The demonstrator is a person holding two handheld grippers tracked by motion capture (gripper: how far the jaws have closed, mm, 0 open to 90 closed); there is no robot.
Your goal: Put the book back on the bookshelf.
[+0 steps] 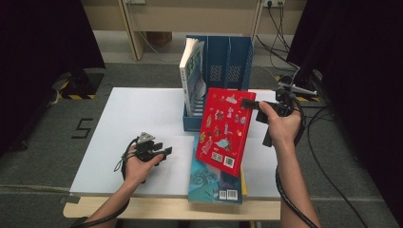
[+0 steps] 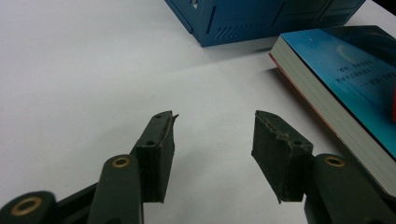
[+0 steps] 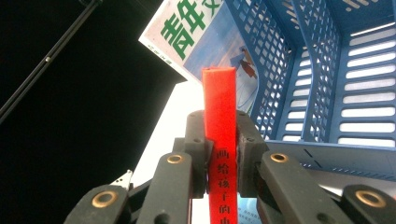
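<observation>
Right gripper [image 1: 250, 103]: clamped on the red book's [image 1: 223, 130] top edge, holding it tilted above the blue book [image 1: 211, 183].
Left gripper [image 1: 166, 152]: released, over the worktop [image 1: 133, 118].

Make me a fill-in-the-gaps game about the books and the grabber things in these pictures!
1. The right gripper is clamped on a book whose cover is ____.
2. The file rack at the back of the table is coloured ____.
3. The left gripper has its jaws ____, with nothing between them.
4. The blue book lies flat at the table's ____ edge, partly under the raised book.

Missing words: red; blue; open; near
</observation>
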